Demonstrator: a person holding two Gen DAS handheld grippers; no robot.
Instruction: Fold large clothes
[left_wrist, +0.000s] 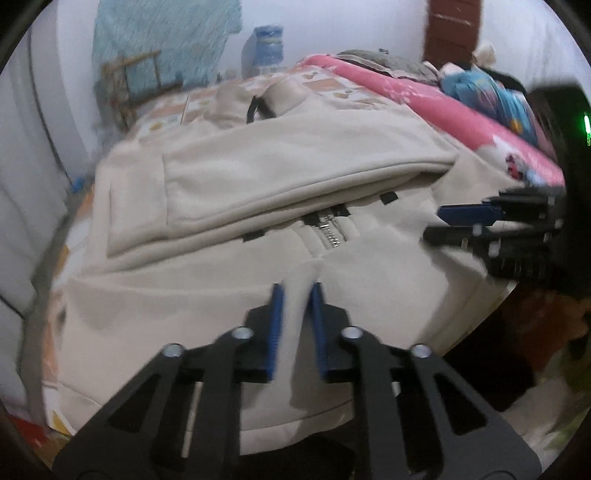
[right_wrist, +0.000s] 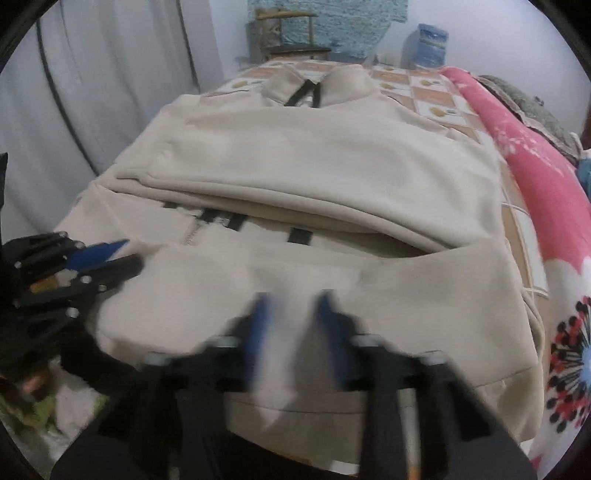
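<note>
On the bed (right_wrist: 436, 92) lies my cream zip jacket (left_wrist: 280, 173), sleeves already folded across its front. My left tongs (left_wrist: 297, 291) and right tongs (right_wrist: 291, 299) each pinch its bottom hem. I think folding the bottom up comes next.

Left tongs (left_wrist: 297, 295): black angular frame, triangular cutouts seen in the arms, four round silver screw heads set across the linkage. Blue pads (left_wrist: 276, 328) are fitted on the inner faces of both fingers; a thin silver rod is seen beside the left arm.

Right tongs (right_wrist: 290, 306): same black frame and blue pads (right_wrist: 258, 332), heavily blurred; silver screw heads are made out. In the left wrist view a green light (left_wrist: 586, 123) is seen on its black body.
</note>
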